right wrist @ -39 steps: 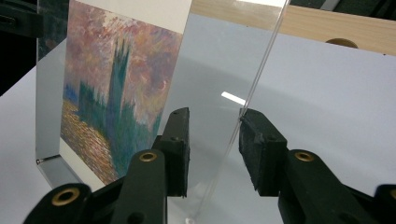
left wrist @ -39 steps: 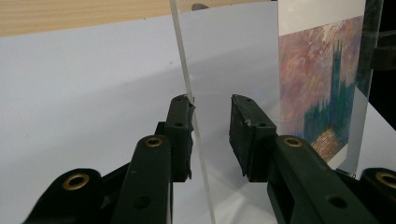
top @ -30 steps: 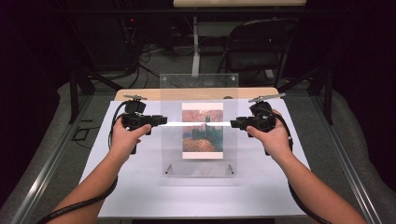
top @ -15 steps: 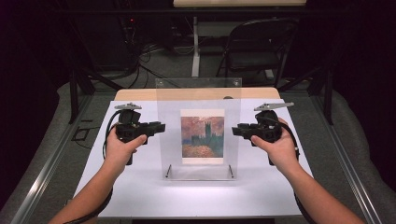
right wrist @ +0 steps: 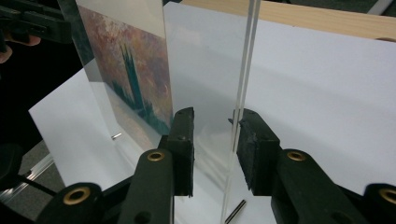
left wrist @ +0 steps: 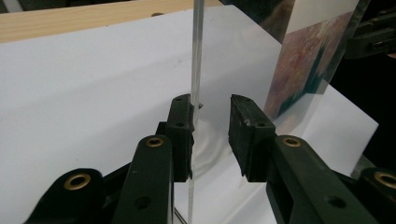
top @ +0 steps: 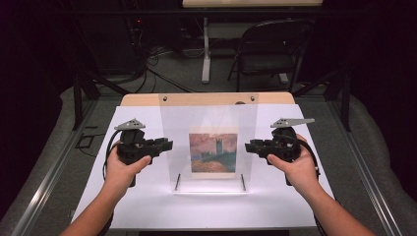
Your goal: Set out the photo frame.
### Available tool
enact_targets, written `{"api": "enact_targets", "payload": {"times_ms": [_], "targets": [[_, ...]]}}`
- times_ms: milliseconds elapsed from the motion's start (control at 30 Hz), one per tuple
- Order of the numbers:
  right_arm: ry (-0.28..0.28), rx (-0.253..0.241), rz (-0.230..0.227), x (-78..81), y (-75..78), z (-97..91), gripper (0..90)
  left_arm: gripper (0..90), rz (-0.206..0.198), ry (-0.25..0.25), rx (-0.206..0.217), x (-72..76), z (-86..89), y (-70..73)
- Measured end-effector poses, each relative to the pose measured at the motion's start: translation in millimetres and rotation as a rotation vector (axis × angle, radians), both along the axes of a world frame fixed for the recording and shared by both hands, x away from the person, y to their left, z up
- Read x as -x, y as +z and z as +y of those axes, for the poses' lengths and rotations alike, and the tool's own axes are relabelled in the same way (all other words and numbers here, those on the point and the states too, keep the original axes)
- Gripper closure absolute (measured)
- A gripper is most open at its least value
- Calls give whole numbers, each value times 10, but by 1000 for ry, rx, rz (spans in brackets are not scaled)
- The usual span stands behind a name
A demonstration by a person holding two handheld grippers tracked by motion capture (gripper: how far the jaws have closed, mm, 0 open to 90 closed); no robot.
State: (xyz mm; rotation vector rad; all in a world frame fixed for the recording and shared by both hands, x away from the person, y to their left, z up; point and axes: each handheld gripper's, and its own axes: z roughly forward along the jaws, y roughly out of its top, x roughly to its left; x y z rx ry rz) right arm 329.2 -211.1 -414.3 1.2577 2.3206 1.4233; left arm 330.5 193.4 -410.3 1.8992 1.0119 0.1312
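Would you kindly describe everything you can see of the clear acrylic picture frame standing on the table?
The clear acrylic frame stands upright on the white sheet, made of two transparent panels face to face, with a small painted print of a tower under a reddish sky between them. Small round fasteners mark its top corners and two thin metal pins sit at its base. The left gripper and right gripper straddle its side edges, one pad of each against the acrylic.

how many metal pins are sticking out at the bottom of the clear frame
2: a left pin near the clear frame's lower left corner, a right pin near its lower right corner, both resting on the white sheet. Others may be hidden.
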Motion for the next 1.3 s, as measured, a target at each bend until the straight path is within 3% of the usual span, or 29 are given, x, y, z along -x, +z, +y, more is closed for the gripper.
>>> {"api": "enact_targets", "payload": {"times_ms": [267,567,900,1300], "targets": [[18,3,-35,143,-29,-2,675,691,-16,-16,14,131,24,-35],[34,-2,-42,236,-45,-12,666,669,-20,-26,32,231,30,-77],[37,-37,-21,196,-72,-36,666,666,-15,-23,43,205,36,-95],[33,-35,-22,216,-78,-39,653,617,6,-31,23,191,4,-130]]}}
